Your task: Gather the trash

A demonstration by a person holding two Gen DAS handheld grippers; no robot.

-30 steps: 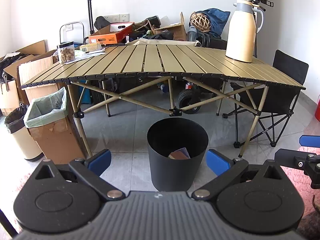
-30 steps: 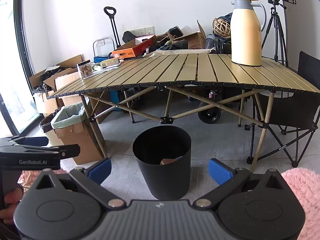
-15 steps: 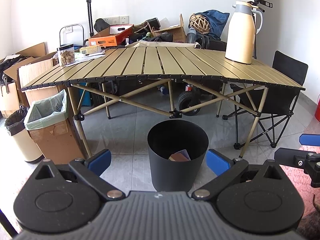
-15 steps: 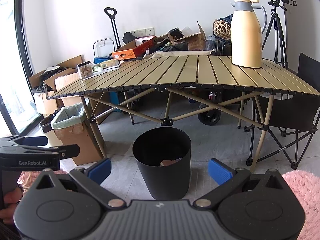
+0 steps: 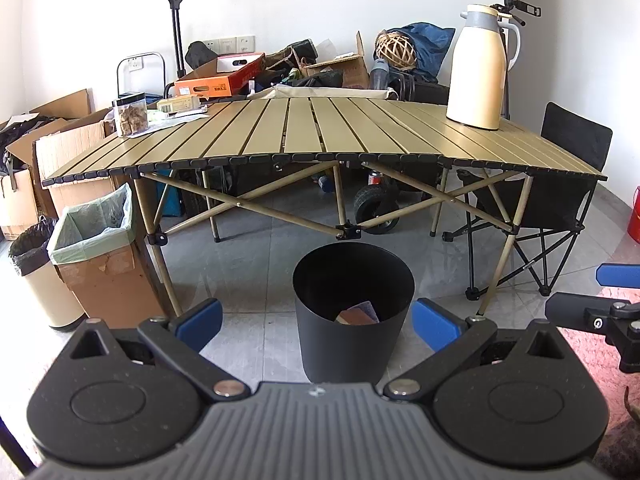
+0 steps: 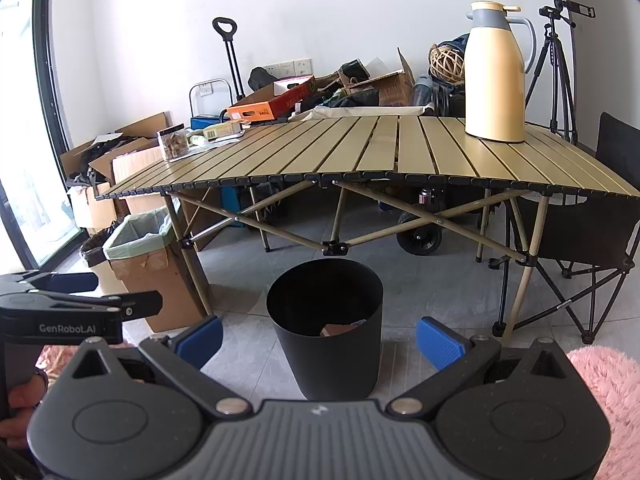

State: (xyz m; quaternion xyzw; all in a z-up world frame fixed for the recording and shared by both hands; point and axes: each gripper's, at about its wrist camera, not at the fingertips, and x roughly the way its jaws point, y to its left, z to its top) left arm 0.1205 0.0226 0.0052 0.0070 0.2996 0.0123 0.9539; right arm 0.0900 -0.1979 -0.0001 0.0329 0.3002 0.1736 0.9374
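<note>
Holding both tongs released and empty above the black trash bin [image 5: 354, 312]: left tongs [image 5: 316, 320], right tongs [image 6: 318, 334]. Trash already lies inside the bin: flat brown and purple card-like pieces [image 5: 358, 314]. Judgement: next pickup needs scanning beyond the bin; the slatted metal table [image 5: 320, 132] behind it looks mostly bare. Bin is smooth, tapered, matte.

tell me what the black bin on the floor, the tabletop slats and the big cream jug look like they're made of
Black bin: smooth matte wall with no seams, likely plastic or coated metal; cannot tell which.
Tabletop slats: rigid tan strips with a soft sheen and black end caps, probably painted or anodised metal.
Cream jug: glossy cream body that catches highlights, grey lid; enamelled metal or hard plastic.
</note>
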